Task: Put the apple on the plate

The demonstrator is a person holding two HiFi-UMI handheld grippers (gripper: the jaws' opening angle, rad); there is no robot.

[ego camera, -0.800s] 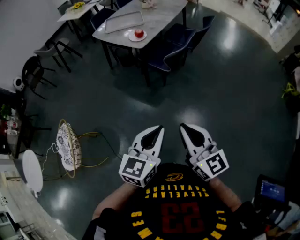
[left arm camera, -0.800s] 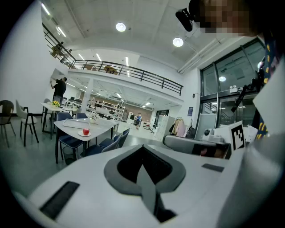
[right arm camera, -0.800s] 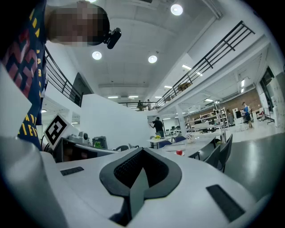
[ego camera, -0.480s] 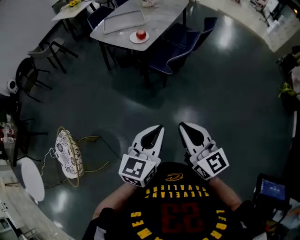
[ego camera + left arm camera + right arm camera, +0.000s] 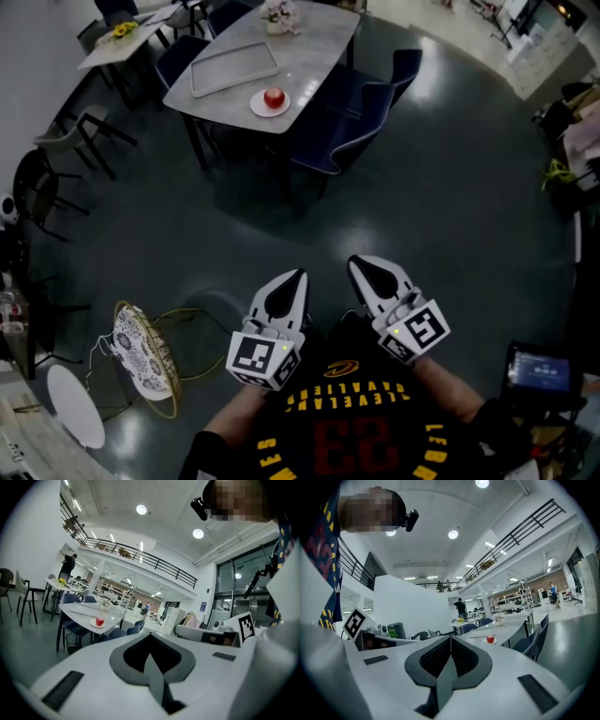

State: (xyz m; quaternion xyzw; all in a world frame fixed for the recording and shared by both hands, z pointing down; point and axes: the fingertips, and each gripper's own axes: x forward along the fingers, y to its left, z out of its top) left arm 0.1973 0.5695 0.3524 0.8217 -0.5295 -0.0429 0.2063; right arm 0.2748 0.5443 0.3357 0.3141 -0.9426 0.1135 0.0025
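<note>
One apple [image 5: 274, 97] on plate [image 5: 256, 106], left tongs [image 5: 296, 277] closed, right tongs [image 5: 356, 264] closed

The white plastic left gripper [image 5: 293, 277] and right gripper [image 5: 361, 263], each backed by a black-and-white marker cube [image 5: 261, 357], sit ahead of a black yellow-lettered jersey [image 5: 349, 424].

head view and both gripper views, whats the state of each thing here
Red apple, resting on the round white plate, far from both grippers.
Round white plate, flat on the pale grey table, carrying the apple.
Flat grey tray, lying on the table, nothing on it.
Blue chair, upright beside the table.
Left gripper, shut, empty.
Right gripper, shut, empty.
</note>
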